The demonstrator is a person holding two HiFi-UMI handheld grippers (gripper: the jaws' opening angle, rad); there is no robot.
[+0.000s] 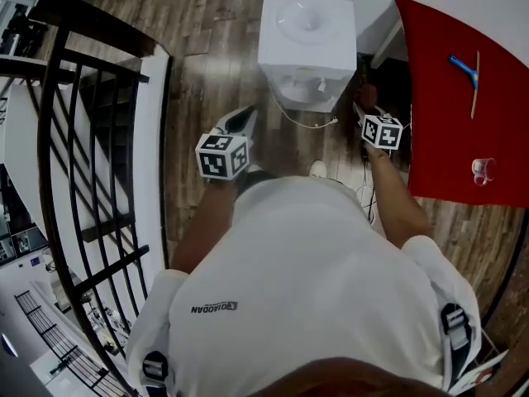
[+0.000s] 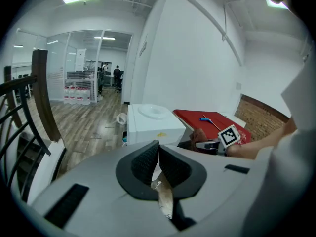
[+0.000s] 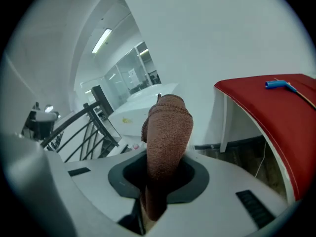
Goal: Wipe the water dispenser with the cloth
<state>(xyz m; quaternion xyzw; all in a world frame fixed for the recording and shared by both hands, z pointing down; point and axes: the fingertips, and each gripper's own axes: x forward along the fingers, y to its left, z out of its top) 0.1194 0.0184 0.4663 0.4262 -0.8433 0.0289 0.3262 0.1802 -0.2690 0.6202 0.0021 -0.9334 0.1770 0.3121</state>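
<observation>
The white water dispenser (image 1: 307, 40) stands on the wooden floor straight ahead, its top free of any bottle. My right gripper (image 1: 366, 111) hovers by the dispenser's right side, shut on a brown cloth (image 1: 368, 96). In the right gripper view the cloth (image 3: 168, 132) sticks up between the jaws and hides their tips, with the dispenser (image 3: 140, 107) behind it. My left gripper (image 1: 245, 118) hangs to the front left of the dispenser, shut with nothing held. Its pads (image 2: 144, 161) meet at the tips in the left gripper view, where the dispenser (image 2: 153, 125) is seen beyond them.
A red-topped table (image 1: 463, 139) stands right of the dispenser, with a blue-headed stick (image 1: 467, 71) and a small clear cup (image 1: 483, 170) on it. A black stair railing (image 1: 83, 155) runs along the left. A thin cable (image 1: 310, 124) lies on the floor by the dispenser's base.
</observation>
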